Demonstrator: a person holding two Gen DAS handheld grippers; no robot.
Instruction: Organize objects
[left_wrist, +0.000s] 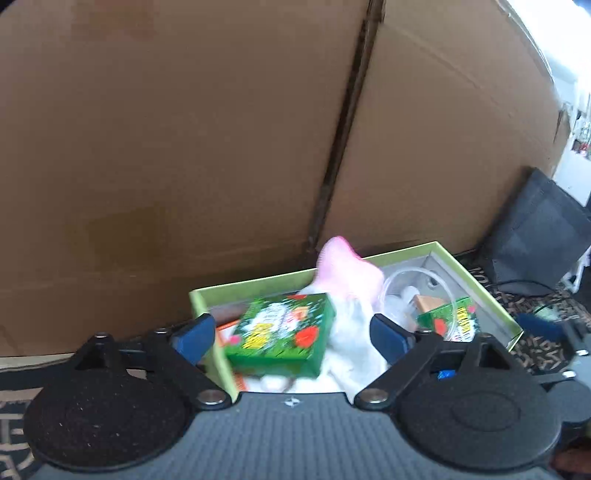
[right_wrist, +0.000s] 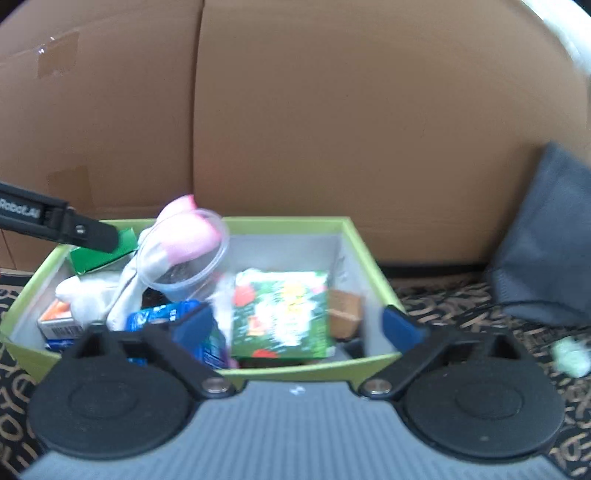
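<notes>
Both grippers hovering wide open, holding nothing – left gripper (left_wrist: 291, 332) over a green box (left_wrist: 282, 334); right gripper (right_wrist: 297, 325) over the tray (right_wrist: 288, 222). Looks like packing is finishing; next, probably the stray green thing (right_wrist: 570, 356) on the rug.

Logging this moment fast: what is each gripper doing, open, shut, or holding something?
Left gripper: open, fingers spread around a green box, not clamped on it.
Right gripper: open, holding nothing.
</notes>
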